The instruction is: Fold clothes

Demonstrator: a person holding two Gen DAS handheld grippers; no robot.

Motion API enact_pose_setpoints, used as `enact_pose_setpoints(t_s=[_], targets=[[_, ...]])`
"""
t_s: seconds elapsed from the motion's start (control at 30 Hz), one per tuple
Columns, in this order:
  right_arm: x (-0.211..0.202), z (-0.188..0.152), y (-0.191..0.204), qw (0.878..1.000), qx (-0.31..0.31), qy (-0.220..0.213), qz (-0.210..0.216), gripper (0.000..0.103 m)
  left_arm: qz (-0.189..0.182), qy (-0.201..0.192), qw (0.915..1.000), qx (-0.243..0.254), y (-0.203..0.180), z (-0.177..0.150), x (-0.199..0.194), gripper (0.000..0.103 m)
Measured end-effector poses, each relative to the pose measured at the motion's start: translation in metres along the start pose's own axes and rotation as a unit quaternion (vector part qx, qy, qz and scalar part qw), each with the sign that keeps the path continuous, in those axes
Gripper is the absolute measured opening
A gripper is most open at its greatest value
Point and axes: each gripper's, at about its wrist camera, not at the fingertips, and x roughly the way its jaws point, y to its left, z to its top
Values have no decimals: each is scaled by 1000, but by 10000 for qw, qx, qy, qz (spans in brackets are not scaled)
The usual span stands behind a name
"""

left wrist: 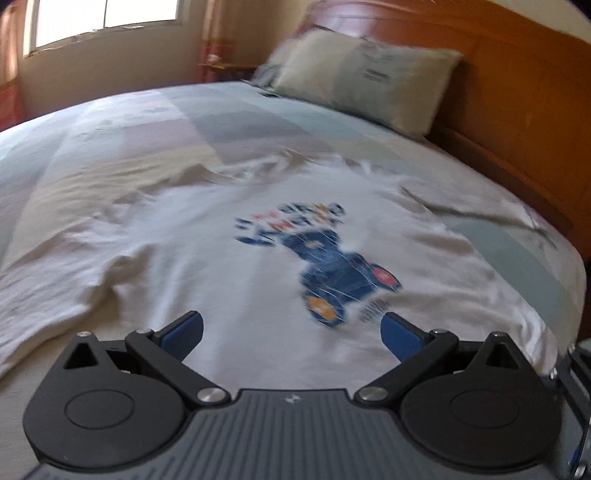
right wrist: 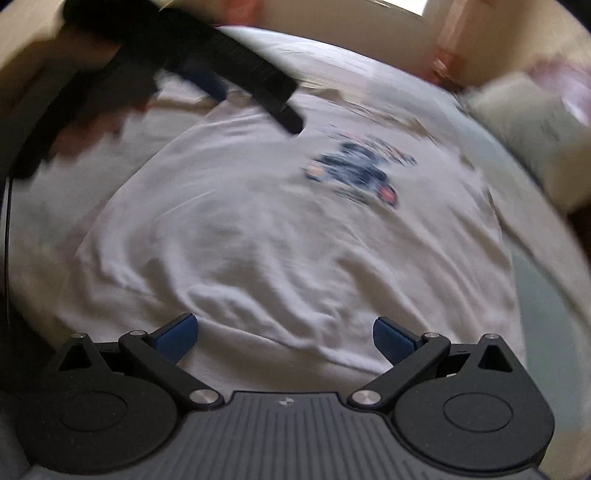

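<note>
A white T-shirt (left wrist: 207, 266) with a blue, red and orange car print (left wrist: 325, 266) lies spread, front up and wrinkled, on the bed. My left gripper (left wrist: 291, 332) is open and empty, above the shirt near its hem. My right gripper (right wrist: 284, 334) is open and empty over the shirt (right wrist: 258, 240), near its lower edge. The right wrist view is blurred; the left gripper (right wrist: 229, 66) shows there as a dark shape at the top left above the shirt. The print (right wrist: 354, 173) shows beyond it.
The bed has a pastel patchwork cover (left wrist: 155, 122). A pale pillow (left wrist: 365, 74) leans on the wooden headboard (left wrist: 524, 110) at the back right. A window (left wrist: 103, 18) is at the far left. The bed's edge (left wrist: 576, 280) drops off at the right.
</note>
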Motion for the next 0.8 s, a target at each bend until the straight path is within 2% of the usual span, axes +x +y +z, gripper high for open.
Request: enact_pose_setpoints(t_s=[0.17, 0.27, 0.37, 0.47, 0.6, 0.67, 0.77, 0.8], targets=[[6, -13, -17, 9985, 493, 22, 251, 103, 117, 440, 9990, -2, -3, -9, 26, 102], [0, -19, -13, 9993, 280, 98, 244, 103, 225, 676, 9975, -30, -2, -14, 40, 102], [-15, -24, -18, 9995, 157, -17, 291, 103, 255, 587, 9979, -91, 1, -13, 37, 102], [-15, -22, -34, 9991, 202, -343, -156, 103, 285, 497, 9982, -153, 3, -11, 35, 102], [1, -31, -65, 9966, 782, -159, -188, 103, 467, 375, 9979, -256, 6, -7, 30, 102], [4, -41, -74, 9938, 1087, -237, -36, 103, 726, 234, 9968, -251, 10, -3, 20, 102], [0, -45, -68, 9945, 982, -355, -107, 103, 1214, -89, 9924, -194, 18, 1, -2, 102], [0, -43, -68, 9947, 965, -327, -125, 103, 1527, -222, 9879, -143, 25, 1, -11, 102]])
